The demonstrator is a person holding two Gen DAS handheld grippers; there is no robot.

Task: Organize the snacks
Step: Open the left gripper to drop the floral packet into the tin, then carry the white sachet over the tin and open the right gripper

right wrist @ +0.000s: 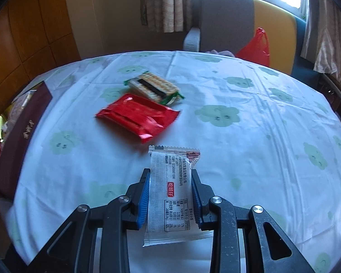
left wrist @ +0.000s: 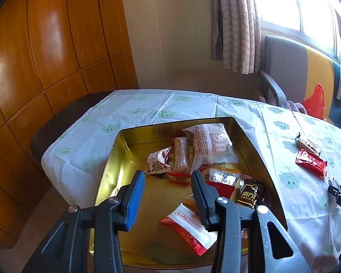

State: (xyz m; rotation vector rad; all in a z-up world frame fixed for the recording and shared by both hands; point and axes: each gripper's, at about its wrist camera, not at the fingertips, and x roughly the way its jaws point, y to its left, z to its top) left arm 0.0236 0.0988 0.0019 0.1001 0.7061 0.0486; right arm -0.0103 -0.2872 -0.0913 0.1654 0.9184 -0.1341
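My left gripper (left wrist: 167, 174) hangs open over a gold tin (left wrist: 116, 150), with nothing between its blue pads. Inside the tin lie several snacks: a large white packet (left wrist: 212, 144), a sesame bar (left wrist: 181, 157), a red-and-white packet (left wrist: 188, 227) and a dark brown packet (left wrist: 250, 193). My right gripper (right wrist: 170, 171) is shut on a white printed snack packet (right wrist: 170, 191), held lengthwise just above the tablecloth. Beyond it on the cloth lie a red packet (right wrist: 137, 116) and a striped biscuit packet (right wrist: 154, 87). The tin's maroon side (right wrist: 20, 136) shows at the left edge.
A pale tablecloth with green clouds (right wrist: 250, 118) covers the table. A grey and yellow chair (right wrist: 225, 22) with a red plastic bag (right wrist: 254, 47) stands behind it, under a curtained window. Wooden cabinet doors (left wrist: 45, 56) line the left wall.
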